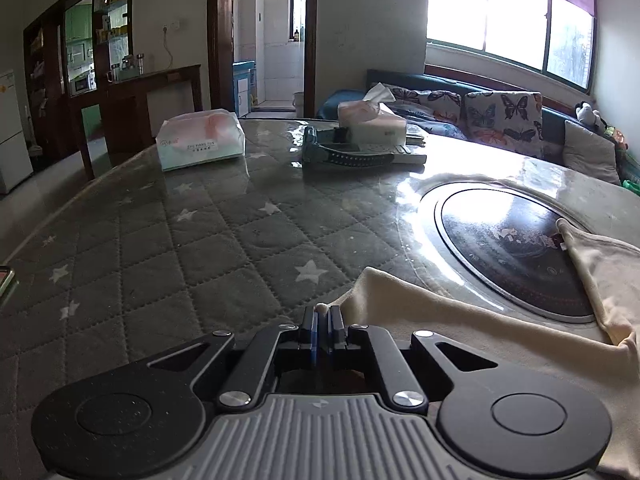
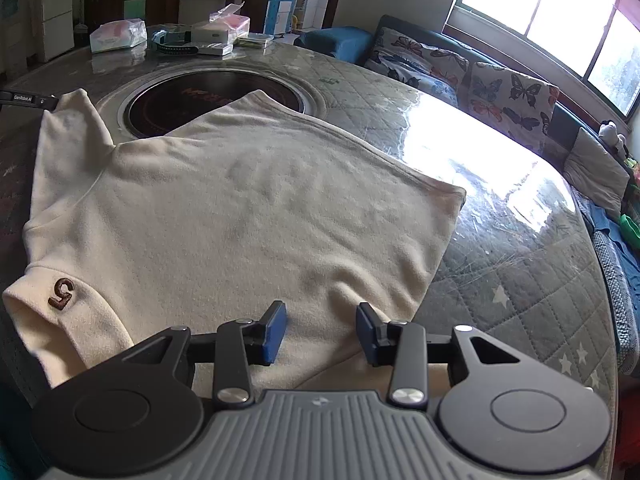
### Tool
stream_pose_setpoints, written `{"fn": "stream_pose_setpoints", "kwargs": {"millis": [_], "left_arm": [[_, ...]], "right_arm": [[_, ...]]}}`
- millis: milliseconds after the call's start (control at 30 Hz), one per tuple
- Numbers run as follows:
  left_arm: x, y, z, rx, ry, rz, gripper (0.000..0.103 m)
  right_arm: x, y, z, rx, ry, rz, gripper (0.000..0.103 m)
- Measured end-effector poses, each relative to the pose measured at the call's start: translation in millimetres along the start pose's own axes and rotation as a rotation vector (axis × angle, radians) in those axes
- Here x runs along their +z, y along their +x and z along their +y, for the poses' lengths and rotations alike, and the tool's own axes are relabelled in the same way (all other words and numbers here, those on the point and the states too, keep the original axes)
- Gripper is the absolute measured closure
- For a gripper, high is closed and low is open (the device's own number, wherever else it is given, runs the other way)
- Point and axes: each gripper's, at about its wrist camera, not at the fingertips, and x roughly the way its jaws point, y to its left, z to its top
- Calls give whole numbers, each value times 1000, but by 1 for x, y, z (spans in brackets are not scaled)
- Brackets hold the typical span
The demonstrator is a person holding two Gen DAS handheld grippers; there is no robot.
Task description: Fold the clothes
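Observation:
A cream fleece top (image 2: 240,208) lies spread on the round quilted table, partly over the black cooktop (image 2: 192,96). A brown "5" patch (image 2: 61,289) sits on its near-left cuff. My right gripper (image 2: 321,330) is open and empty, its blue pads just above the top's near edge. My left gripper (image 1: 322,320) is shut on a corner of the cream top (image 1: 440,320), a bit of cloth poking out between the pads. The left gripper's tip also shows in the right wrist view (image 2: 28,99) at the top's far-left sleeve.
Tissue packs (image 1: 200,144) (image 1: 372,116), a black strap (image 1: 348,156) and small boxes (image 2: 216,48) stand at the table's far side. A sofa with butterfly cushions (image 2: 508,92) runs along the window. A phone edge (image 1: 6,280) shows at the left.

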Motion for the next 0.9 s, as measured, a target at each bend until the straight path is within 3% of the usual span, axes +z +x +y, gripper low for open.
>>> {"fn": "stream_pose_setpoints", "kwargs": {"millis": [167, 333, 433, 567, 633, 800, 900], "left_arm": [[4, -3, 2, -9, -6, 16, 92], [12, -18, -9, -3, 16, -20, 92], [19, -33, -29, -36, 50, -59, 92], [25, -51, -64, -153, 77, -92, 92], [23, -57, -85, -258, 89, -86, 92], [9, -54, -142, -471, 166, -11, 92], [1, -49, -162, -528, 200, 26, 92]], "right_arm": [[0, 0, -6, 21, 30, 0, 63], [6, -1, -23, 45, 93, -20, 64], [11, 1, -34, 41, 117, -36, 64], [19, 5, -48, 37, 147, -55, 65], [26, 10, -58, 32, 161, -68, 65], [47, 39, -84, 6, 213, -84, 65], [55, 58, -98, 5, 251, -79, 66]]}}
